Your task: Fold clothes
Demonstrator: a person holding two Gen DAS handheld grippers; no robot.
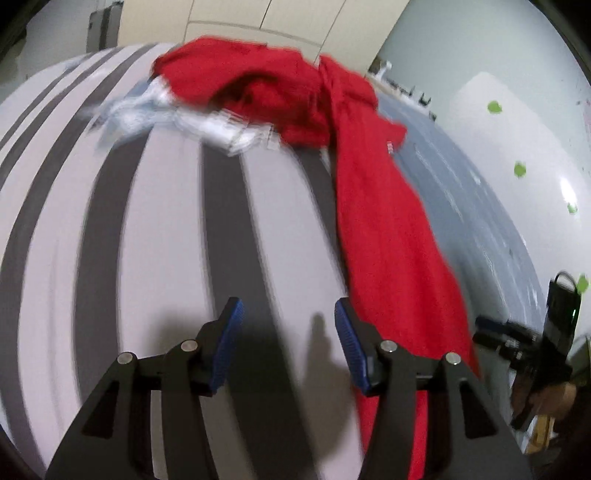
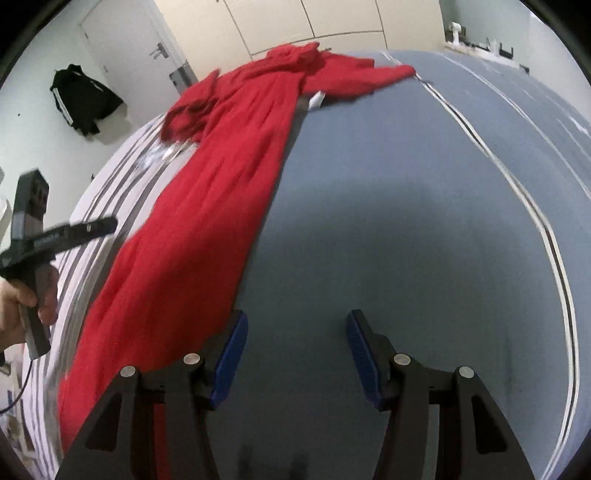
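Observation:
A long red garment (image 1: pixel 388 229) lies stretched along the bed, bunched at its far end (image 2: pixel 207 177). In the left wrist view my left gripper (image 1: pixel 288 314) is open above the striped sheet (image 1: pixel 166 240), with the red cloth just beside its right finger and nothing between the blue pads (image 1: pixel 232 343). My right gripper (image 2: pixel 293 328) is open over the blue-grey cover (image 2: pixel 388 221), the garment's edge by its left finger. Each gripper shows in the other's view: the right one (image 1: pixel 517 343) at the far right, the left one (image 2: pixel 55 236) at the far left, held by a hand (image 2: pixel 18 302).
A white crumpled item (image 1: pixel 177 118) lies by the bunched red cloth on the striped sheet. Cream wardrobe doors (image 2: pixel 295 22) stand behind the bed. A black jacket (image 2: pixel 83 99) hangs on the left wall beside a door. Green dots (image 1: pixel 521 170) mark the right wall.

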